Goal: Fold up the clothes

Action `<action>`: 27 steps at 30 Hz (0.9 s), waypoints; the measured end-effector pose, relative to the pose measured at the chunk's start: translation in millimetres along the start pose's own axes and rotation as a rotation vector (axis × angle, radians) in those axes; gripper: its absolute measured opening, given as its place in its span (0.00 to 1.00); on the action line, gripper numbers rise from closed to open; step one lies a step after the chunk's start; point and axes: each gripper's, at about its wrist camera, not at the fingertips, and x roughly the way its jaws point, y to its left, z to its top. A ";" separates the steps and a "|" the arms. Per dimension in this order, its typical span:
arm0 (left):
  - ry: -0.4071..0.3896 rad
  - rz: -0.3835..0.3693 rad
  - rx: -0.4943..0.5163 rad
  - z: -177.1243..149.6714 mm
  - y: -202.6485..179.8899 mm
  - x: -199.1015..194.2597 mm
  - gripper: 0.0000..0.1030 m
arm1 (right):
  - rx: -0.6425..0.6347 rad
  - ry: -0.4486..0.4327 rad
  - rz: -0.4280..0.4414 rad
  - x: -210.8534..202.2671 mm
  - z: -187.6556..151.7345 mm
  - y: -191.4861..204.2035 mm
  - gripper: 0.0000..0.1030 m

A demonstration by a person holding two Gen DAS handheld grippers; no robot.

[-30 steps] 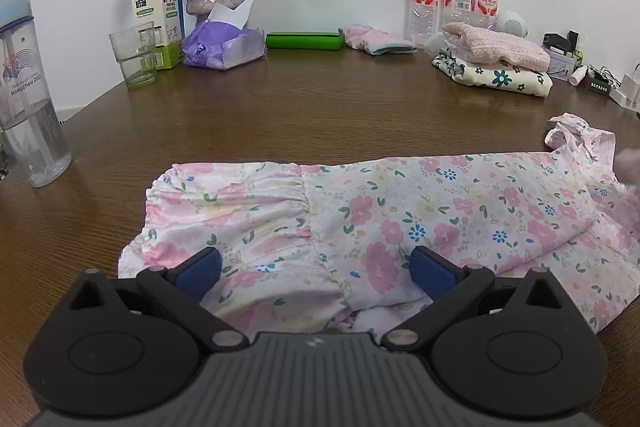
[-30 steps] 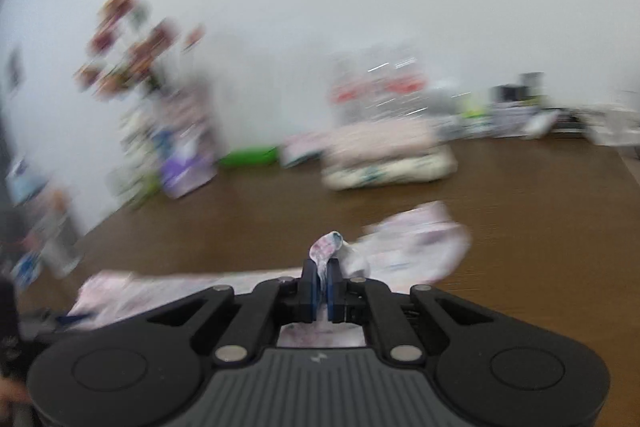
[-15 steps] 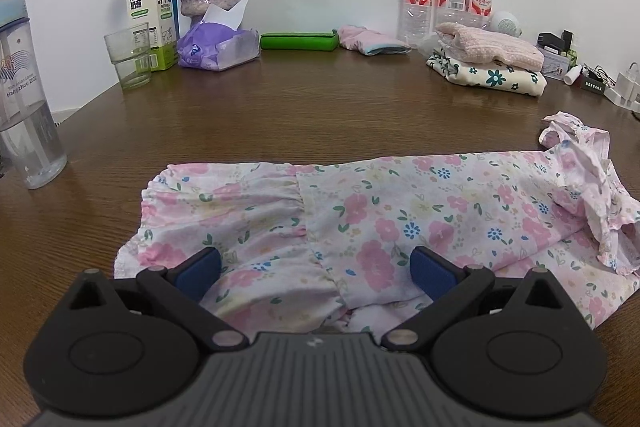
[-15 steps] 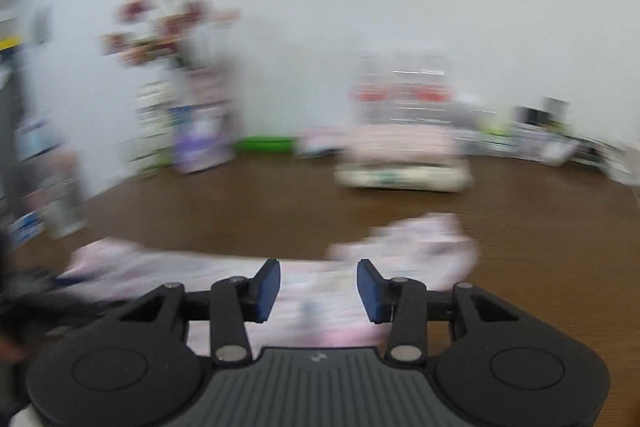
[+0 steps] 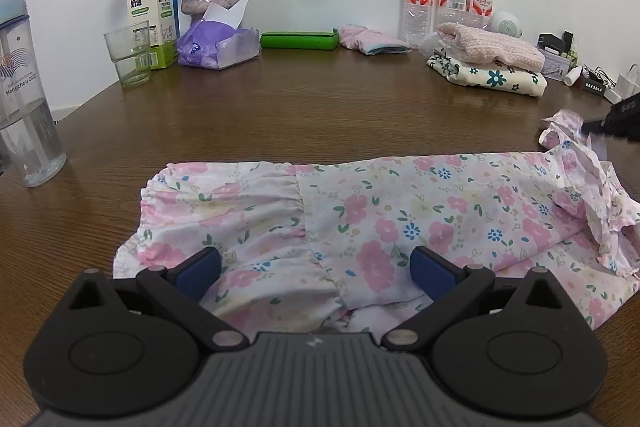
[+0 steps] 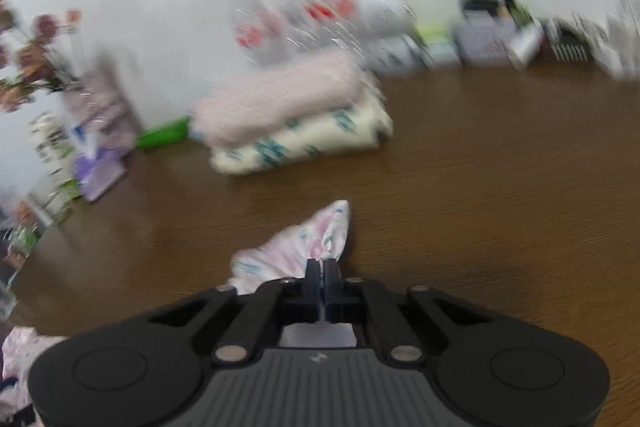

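Hovering low, the left hand-held gripper (image 5: 314,269) gapes wide over the floral dress (image 5: 400,219); the right hand-held gripper (image 6: 322,273) pinches its frilled edge, lower centre.

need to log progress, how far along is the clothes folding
Done: two folded garments stacked by the wall. In hand: right gripper is shut on the floral dress at its ruffled end; left gripper is open over the hem. Left: the dress lies spread out, unfolded.

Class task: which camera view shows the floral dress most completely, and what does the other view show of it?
The left wrist view: the floral dress lies spread across the table, sharp from end to end. The blurred right wrist view shows only a bunched end pinched in the right gripper.
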 end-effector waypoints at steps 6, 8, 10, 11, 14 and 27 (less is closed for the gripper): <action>0.001 0.000 -0.001 0.3 -1.0 0.1 1.00 | -0.329 -0.027 0.247 -46.0 -31.2 91.2 0.01; -0.001 0.001 0.000 0.2 -1.2 -0.2 1.00 | -0.413 0.072 0.287 -36.9 -55.6 118.6 0.02; -0.012 -0.006 -0.001 -0.3 -0.2 -2.6 1.00 | -0.501 0.156 0.278 -25.6 -74.9 137.3 0.07; -0.028 -0.014 -0.010 -0.7 2.2 -6.7 1.00 | -0.542 0.153 0.268 -28.5 -76.2 142.4 0.11; -0.084 -0.041 -0.060 -4.2 18.1 -36.1 1.00 | -0.598 0.095 0.275 -51.6 -64.5 148.7 0.24; 0.130 -0.052 -0.138 -24.1 54.7 -74.3 0.79 | -0.961 0.374 0.558 67.3 -1.4 261.0 0.44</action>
